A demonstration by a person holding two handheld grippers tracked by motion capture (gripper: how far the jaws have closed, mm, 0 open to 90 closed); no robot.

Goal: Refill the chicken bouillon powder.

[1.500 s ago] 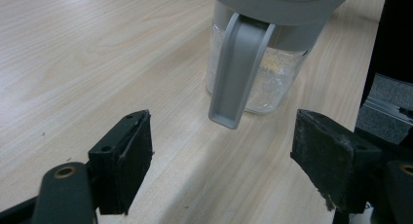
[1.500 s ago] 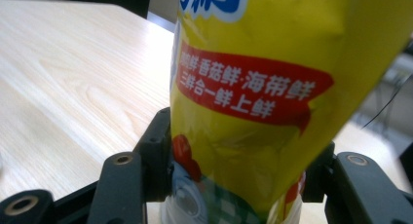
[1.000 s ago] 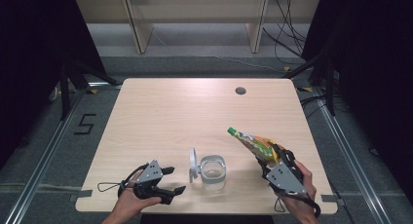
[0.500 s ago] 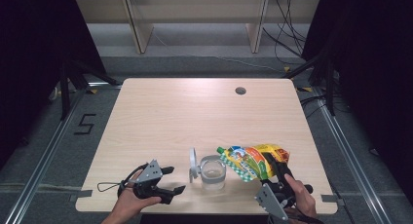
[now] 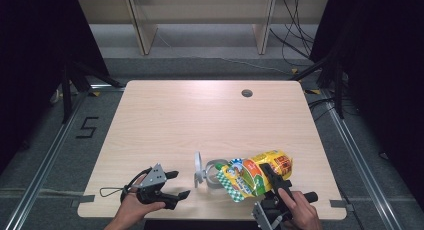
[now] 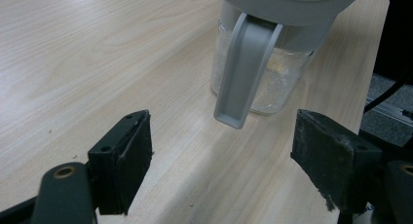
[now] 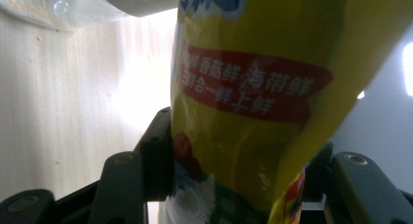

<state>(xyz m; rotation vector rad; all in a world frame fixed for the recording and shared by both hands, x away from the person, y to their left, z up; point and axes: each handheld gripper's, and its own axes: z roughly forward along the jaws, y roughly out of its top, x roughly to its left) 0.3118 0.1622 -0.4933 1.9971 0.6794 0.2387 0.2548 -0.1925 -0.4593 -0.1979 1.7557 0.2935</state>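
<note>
Yellow pouch [image 5: 257, 172] now lower over jar [image 5: 212, 174], pale wooden table [image 5: 200, 120].

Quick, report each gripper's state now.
Left gripper: open, holding nothing, near the jar.
Right gripper: shut on the yellow bag.

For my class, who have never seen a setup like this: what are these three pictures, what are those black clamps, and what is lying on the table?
A person sits at a wooden table and holds a hand-operated clamp, called a gripper, in each hand. One picture looks down from above; the other two come from small cameras riding on each gripper. The left gripper rests open on the table, facing a clear jar with a grey flip lid. The right gripper is clamped on a yellow printed pouch, tipped sideways with its mouth at the jar, as if pouring.
</note>
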